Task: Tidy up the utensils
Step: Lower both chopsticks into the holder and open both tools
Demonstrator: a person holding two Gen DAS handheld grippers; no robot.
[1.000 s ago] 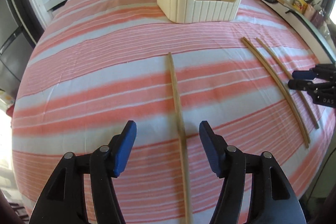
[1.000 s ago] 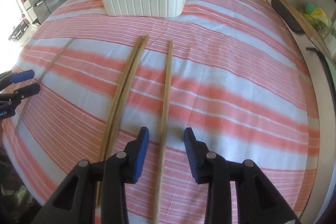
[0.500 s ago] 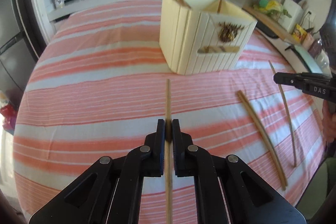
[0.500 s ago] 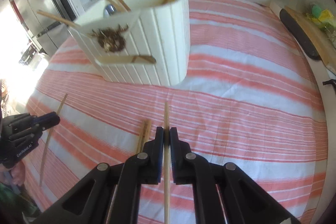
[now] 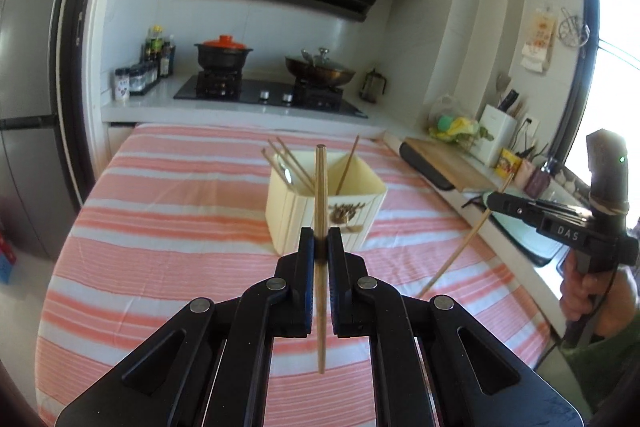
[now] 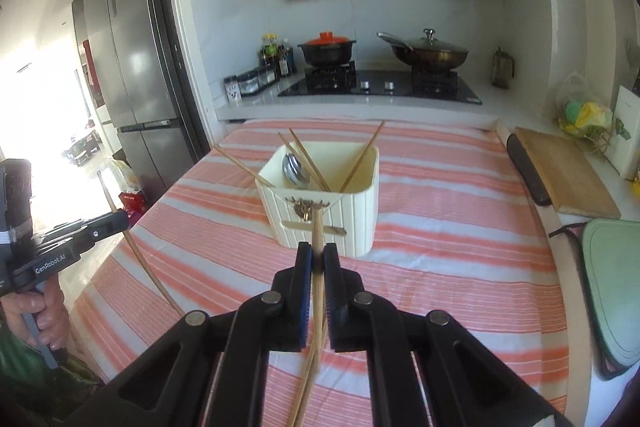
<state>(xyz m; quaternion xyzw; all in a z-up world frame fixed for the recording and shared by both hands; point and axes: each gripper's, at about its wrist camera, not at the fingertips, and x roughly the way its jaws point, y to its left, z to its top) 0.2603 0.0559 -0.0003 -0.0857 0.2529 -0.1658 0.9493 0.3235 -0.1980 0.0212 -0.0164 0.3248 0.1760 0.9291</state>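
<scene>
Grippers: two, the left gripper [image 5: 320, 247] and the right gripper [image 6: 318, 259].

Held chopsticks: two, one left-hand chopstick [image 5: 321, 187] at frame centre and one right-hand chopstick [image 5: 460, 246] at right of frame. More stick lengths show at the bottom centre of the right wrist view; their number cannot be determined.

Holder [image 6: 352, 211]: one, at frame centre.

Contents of holder: four standing chopsticks [image 6: 308, 157] and one metal spoon [image 6: 294, 169].

Cookware on the hob, upper centre: two items, one orange-lidded pot [image 6: 326, 53] and one glass-lidded wok [image 6: 430, 55].

Hob knobs [image 6: 365, 85]: two.

Cutting board [image 6: 560, 175]: one, at right of frame.
</scene>
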